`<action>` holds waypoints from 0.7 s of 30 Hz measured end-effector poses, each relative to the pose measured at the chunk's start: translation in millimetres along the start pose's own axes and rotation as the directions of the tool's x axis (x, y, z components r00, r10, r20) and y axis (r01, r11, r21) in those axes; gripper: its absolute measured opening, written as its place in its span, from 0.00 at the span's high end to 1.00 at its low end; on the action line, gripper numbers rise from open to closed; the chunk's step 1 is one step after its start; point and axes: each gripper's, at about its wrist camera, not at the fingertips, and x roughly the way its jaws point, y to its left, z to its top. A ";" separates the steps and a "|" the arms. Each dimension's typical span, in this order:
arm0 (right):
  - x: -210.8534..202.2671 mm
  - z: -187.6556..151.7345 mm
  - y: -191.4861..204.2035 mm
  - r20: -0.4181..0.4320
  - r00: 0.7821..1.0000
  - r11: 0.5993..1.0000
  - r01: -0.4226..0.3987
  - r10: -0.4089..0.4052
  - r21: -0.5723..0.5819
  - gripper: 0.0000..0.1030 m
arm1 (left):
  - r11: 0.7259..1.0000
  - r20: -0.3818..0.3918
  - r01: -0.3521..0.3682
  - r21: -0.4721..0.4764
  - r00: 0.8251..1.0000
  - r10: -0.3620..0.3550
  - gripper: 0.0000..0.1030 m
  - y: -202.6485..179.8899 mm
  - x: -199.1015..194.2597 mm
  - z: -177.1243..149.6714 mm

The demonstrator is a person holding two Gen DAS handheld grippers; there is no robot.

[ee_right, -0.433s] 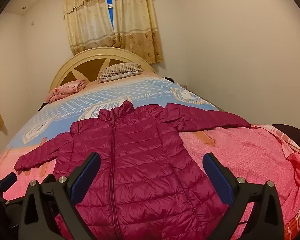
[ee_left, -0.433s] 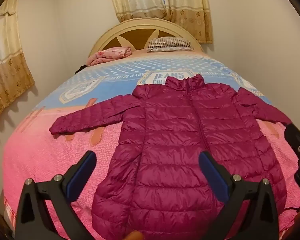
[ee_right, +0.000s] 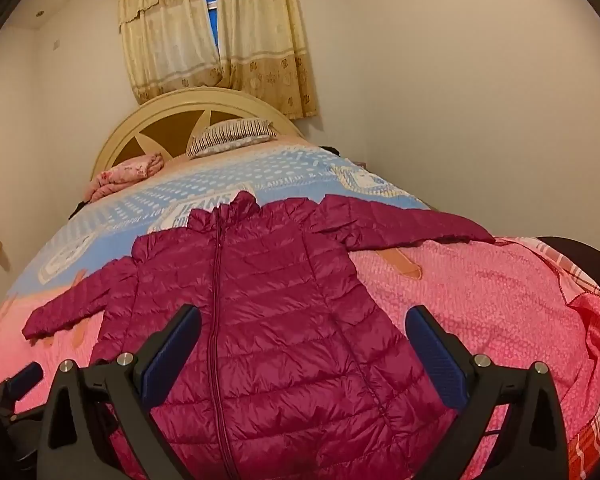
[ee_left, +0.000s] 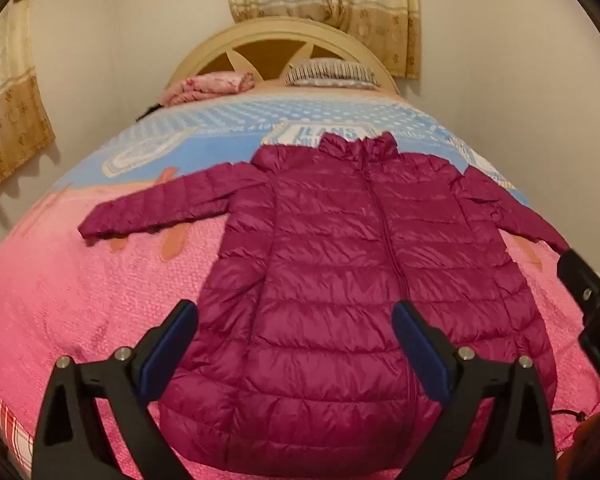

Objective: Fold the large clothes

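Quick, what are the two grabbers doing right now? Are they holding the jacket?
Left gripper: open, holding nothing, above the jacket.
Right gripper: open, holding nothing, also above the jacket.

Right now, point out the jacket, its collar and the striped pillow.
jacket (ee_left: 340, 280), left wrist view, quilted chest.
collar (ee_right: 236, 206), right wrist view, top of zipper.
striped pillow (ee_right: 232, 134), right wrist view, its middle.

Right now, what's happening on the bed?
A person holds a gripper in each hand above a magenta puffer jacket spread flat and zipped on the bed, sleeves out to both sides. The left gripper and right gripper are both wide open with nothing between their fingers, and neither touches the jacket. Folding has not started. A pillow and folded pink cloth sit by the headboard.
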 end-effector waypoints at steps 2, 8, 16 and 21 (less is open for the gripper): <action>-0.3 -2.3 1.8 -0.009 1.000 1.000 -0.001 0.001 -0.008 0.01 | 1.000 0.016 -0.010 -0.001 1.000 0.010 0.03 1.1 -3.3 0.4; -1.1 -5.7 8.7 -0.012 1.000 1.000 0.003 -0.003 -0.030 0.01 | 1.000 0.062 -0.020 -0.020 0.998 0.021 0.03 6.2 -9.7 3.8; 1.8 -7.6 7.8 -0.022 1.000 1.000 -0.002 0.001 -0.023 0.01 | 1.000 0.017 -0.012 -0.004 1.000 0.012 0.03 0.3 -1.8 2.1; 4.5 -9.6 8.3 -0.036 0.999 1.000 -0.009 0.008 -0.016 0.01 | 1.000 0.014 -0.025 0.009 1.000 0.025 0.03 -3.2 -1.5 -0.4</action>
